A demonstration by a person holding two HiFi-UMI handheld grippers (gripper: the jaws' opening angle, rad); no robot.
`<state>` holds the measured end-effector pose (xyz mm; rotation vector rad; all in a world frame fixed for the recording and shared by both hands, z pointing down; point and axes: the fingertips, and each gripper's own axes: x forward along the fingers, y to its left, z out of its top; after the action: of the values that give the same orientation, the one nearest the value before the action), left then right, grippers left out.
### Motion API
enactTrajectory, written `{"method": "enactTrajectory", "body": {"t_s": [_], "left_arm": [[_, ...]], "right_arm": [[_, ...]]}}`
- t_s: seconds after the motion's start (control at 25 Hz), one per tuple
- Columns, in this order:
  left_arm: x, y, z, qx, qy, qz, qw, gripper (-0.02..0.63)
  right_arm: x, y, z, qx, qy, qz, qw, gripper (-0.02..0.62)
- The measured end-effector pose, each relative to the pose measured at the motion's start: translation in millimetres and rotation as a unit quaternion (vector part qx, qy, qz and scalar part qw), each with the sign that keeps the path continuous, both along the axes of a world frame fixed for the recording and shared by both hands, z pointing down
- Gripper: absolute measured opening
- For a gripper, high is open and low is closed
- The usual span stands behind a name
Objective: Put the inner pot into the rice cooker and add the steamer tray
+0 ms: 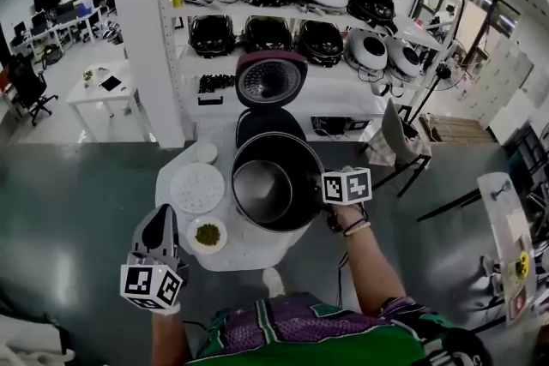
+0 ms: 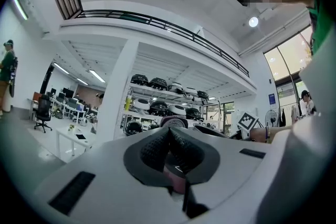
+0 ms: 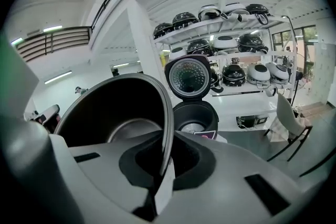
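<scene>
Your right gripper (image 3: 163, 165) is clamped on the rim of the inner pot (image 1: 274, 184): the thin rim runs between the two jaws and the pads pinch it from either side. The pot's dark, empty interior faces up towards you. It hangs just on your side of the rice cooker (image 1: 268, 126) and is not yet in it. The cooker stands at the far edge of the round white table (image 1: 249, 249), its lid (image 1: 271, 80) raised upright behind its open body.

Your left gripper (image 2: 168, 136) has its jaws closed together with nothing between them. It sits well to the near left of the cooker, beyond the table's edge.

The steamer tray (image 1: 197, 188), a white perforated disc, lies flat on the table to the near left of the cooker, beside the pot. Nearer you than the tray is a small bowl (image 1: 207, 235) with something green in it. A small white dish (image 1: 204, 152) sits just left of the cooker. Behind the cooker, white shelves (image 1: 292, 13) carry rows of other cookers.
</scene>
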<state>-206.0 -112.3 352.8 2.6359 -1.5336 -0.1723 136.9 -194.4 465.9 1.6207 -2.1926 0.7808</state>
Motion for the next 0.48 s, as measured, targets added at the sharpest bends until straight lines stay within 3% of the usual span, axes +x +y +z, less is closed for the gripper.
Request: {"method": "enactTrajectory", "body": {"t_s": [0.48], "left_arm": [[42,-57,10,-0.009,0.005,-0.013,0.9999,0.02]], "right_arm": [[43,-98,-23,0.016,-0.004,-0.015,1.0,0.011]]}}
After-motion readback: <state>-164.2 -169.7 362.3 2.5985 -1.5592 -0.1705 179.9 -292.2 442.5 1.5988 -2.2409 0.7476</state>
